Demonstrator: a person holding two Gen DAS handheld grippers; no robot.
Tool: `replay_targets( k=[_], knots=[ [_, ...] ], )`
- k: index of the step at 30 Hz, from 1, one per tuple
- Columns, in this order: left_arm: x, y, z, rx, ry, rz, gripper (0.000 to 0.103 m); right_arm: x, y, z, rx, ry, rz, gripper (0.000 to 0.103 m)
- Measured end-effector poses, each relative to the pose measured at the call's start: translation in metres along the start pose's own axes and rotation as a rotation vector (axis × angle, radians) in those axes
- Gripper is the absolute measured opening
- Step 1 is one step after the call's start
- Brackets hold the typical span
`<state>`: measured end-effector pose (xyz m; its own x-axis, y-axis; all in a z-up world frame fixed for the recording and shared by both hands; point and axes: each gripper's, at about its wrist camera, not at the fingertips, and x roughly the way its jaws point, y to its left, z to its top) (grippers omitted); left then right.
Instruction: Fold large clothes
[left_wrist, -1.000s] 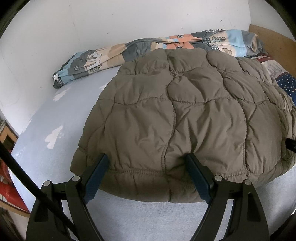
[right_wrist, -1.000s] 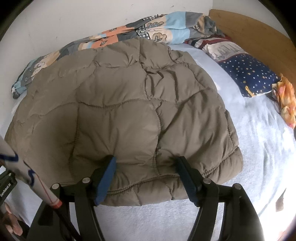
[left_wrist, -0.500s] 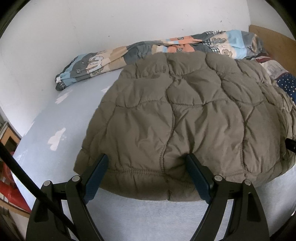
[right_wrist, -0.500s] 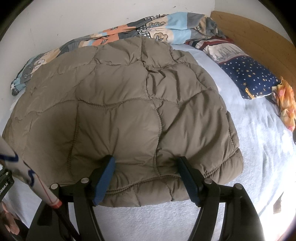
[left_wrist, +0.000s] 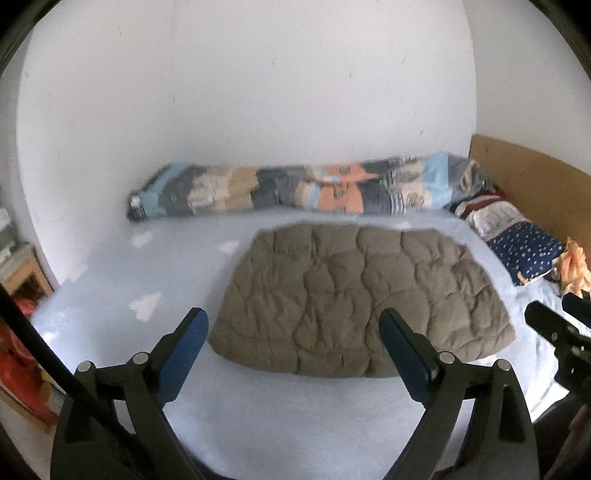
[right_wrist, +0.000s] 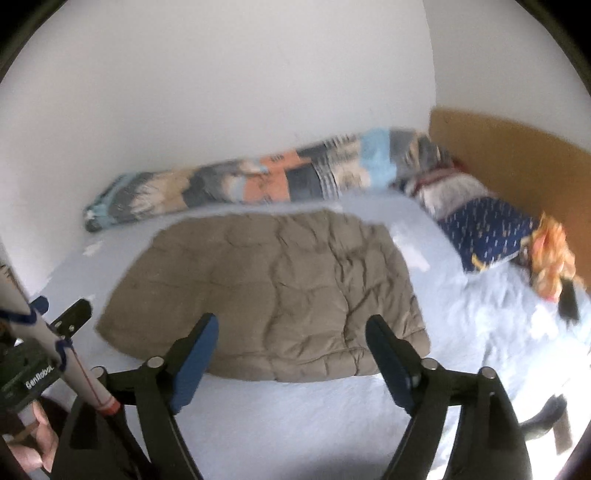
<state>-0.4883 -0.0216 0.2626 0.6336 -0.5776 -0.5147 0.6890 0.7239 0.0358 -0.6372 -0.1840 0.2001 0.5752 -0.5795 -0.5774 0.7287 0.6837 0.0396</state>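
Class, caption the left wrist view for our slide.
Folded quilted jacket lying on the bed, left gripper opening above it.

A home bedroom: bed (left_wrist: 258, 424) against wall, pillow (left_wrist: 524, 251), rolled patterned duvet (left_wrist: 295, 192).

A: What does the garment look like?

B: The quilted jacket (left_wrist: 358, 299) is olive-brown and puffy, its surface stitched into irregular rounded panels with small creases between them.

A: What state is it in?

B: It lies folded into one compact, roughly trapezoid bundle, flat and free, with nothing gripping it. No sleeve or collar sticks out from the outline.

A: Where is it on the bed (left_wrist: 295, 417)?

B: Near the bed's middle, resting on the pale blue sheet. Its narrower edge faces the wall side of the bed, and its wider, thicker, rounded hem (right_wrist: 295, 369) faces the bed's near edge, with bare sheet all round it.
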Motion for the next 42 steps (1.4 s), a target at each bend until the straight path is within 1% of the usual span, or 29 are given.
replay_targets(
  k=[2, 4, 7, 8, 12, 13, 16, 17, 19, 21, 23, 27, 32, 38, 42],
  knots=[
    [-0.027, 0.003, 0.009, 0.011, -0.037, 0.032, 0.097, -0.032, 0.007, 0.004, -0.014, -0.033, 0.017, 0.09],
    [-0.045, 0.006, 0.016, 0.012, -0.051, 0.03, 0.099, -0.057, 0.011, 0.007, -0.011, -0.063, 0.027, 0.094],
    [-0.061, 0.007, 0.022, 0.006, -0.03, 0.015, 0.099, -0.089, 0.012, 0.008, 0.012, -0.105, 0.049, 0.097],
    [-0.064, 0.006, 0.022, -0.002, -0.023, 0.028, 0.099, -0.099, 0.012, 0.008, 0.02, -0.112, 0.058, 0.098],
    [-0.068, 0.002, 0.022, 0.012, -0.01, 0.1, 0.099, -0.113, 0.015, 0.006, 0.003, -0.13, 0.055, 0.099],
    [-0.07, 0.0, 0.022, 0.026, -0.011, 0.1, 0.099, -0.115, 0.016, 0.005, 0.005, -0.13, 0.053, 0.099],
    [-0.069, -0.006, 0.023, 0.093, 0.019, 0.138, 0.099, -0.118, 0.017, 0.003, 0.007, -0.131, 0.05, 0.099],
    [-0.069, -0.007, 0.024, 0.108, 0.026, 0.137, 0.099, -0.119, 0.017, 0.003, 0.01, -0.133, 0.048, 0.099],
    [-0.067, -0.005, 0.026, 0.101, 0.032, 0.111, 0.099, -0.122, 0.017, 0.004, 0.01, -0.138, 0.047, 0.099],
    [-0.062, -0.002, 0.024, 0.088, 0.051, 0.108, 0.099, -0.123, 0.019, 0.007, -0.008, -0.141, 0.035, 0.099],
    [-0.053, -0.001, 0.022, 0.096, 0.075, 0.112, 0.099, -0.122, 0.022, 0.009, -0.019, -0.146, 0.026, 0.1],
    [-0.037, -0.001, 0.016, 0.102, 0.127, 0.105, 0.099, -0.103, 0.026, 0.006, -0.019, -0.107, 0.028, 0.101],
    [-0.019, -0.003, 0.01, 0.11, 0.152, 0.097, 0.099, -0.075, 0.024, 0.003, -0.003, -0.037, 0.026, 0.101],
    [-0.009, -0.005, 0.005, 0.117, 0.183, 0.081, 0.099, -0.063, 0.019, -0.001, 0.006, -0.01, 0.009, 0.101],
    [-0.005, -0.005, 0.002, 0.12, 0.195, 0.087, 0.099, -0.058, 0.015, -0.003, 0.012, 0.003, 0.002, 0.101]
  ],
)
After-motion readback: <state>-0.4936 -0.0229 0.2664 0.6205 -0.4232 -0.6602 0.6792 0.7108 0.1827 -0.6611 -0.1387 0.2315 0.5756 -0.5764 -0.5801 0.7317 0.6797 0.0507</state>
